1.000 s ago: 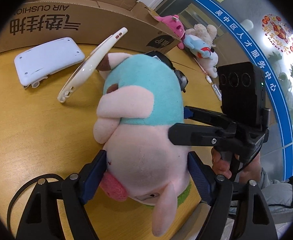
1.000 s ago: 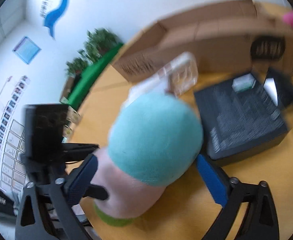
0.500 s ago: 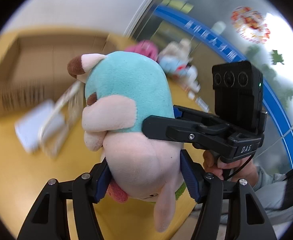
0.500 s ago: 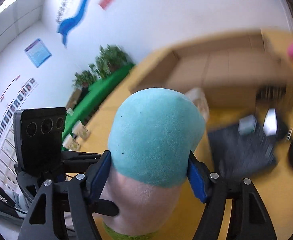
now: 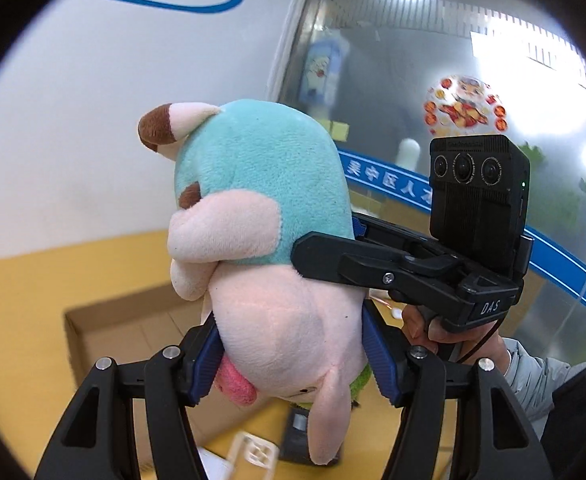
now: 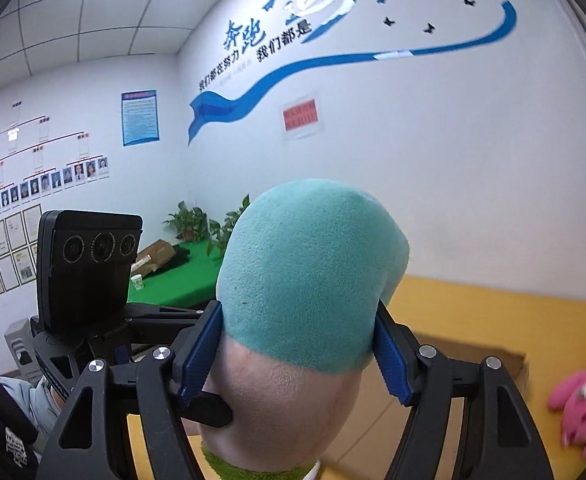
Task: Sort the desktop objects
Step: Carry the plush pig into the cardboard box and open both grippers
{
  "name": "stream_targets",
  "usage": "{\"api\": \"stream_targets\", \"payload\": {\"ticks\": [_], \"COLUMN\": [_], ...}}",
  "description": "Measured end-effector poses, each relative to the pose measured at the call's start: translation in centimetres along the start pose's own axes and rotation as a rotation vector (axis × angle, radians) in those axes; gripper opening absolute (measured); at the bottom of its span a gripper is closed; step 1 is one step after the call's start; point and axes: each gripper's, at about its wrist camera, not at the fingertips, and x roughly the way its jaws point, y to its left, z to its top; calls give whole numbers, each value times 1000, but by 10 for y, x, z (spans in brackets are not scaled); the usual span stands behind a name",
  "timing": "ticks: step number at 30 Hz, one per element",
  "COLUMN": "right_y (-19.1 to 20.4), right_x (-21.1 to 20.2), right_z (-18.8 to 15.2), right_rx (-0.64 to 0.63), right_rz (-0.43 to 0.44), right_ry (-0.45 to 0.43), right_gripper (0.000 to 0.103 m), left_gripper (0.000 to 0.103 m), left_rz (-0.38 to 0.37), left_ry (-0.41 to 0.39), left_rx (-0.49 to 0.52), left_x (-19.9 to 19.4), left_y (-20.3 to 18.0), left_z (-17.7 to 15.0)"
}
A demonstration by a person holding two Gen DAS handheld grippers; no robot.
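On my right gripper, seen from the left wrist, the black body reads "DAS" in pale letters. Behind it a blue band across the glass partition carries white Chinese characters; I make out "中区人", the rest hidden or cut off. From my right wrist, the white wall's blue slogan shows large "奔跑", with "我们都是" in dark characters just right and a smaller line below that looks like "我们都在努力", though it is blurred. The red notice and blue poster are too small to read.

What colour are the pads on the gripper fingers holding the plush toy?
Blue pads, clearest in the right wrist view, pressing the teal-and-pink plush toy.
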Motion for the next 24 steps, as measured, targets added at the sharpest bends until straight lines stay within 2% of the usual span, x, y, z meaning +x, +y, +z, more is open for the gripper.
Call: {"api": "stream_targets", "payload": {"ticks": [6, 12, 16, 19, 24], "right_y": [-24, -63, -101, -134, -189], "right_x": [57, 150, 205, 251, 311], "right_z": [47, 36, 3, -34, -114], "right_rx": [6, 78, 173, 261, 440], "right_rz": [49, 104, 116, 119, 106], "right_ry": [-2, 63, 133, 205, 322], "right_gripper": [69, 69, 69, 69, 68], "left_gripper": [63, 63, 63, 63, 63], "left_rz": [56, 77, 62, 56, 58], "left_ry": [3, 72, 153, 232, 362], "left_rx": [-42, -166, -283, -373, -513], "left_x": [3, 32, 71, 112, 167], "left_y": [55, 130, 186, 222, 275], "left_z": [31, 25, -2, -32, -92]}}
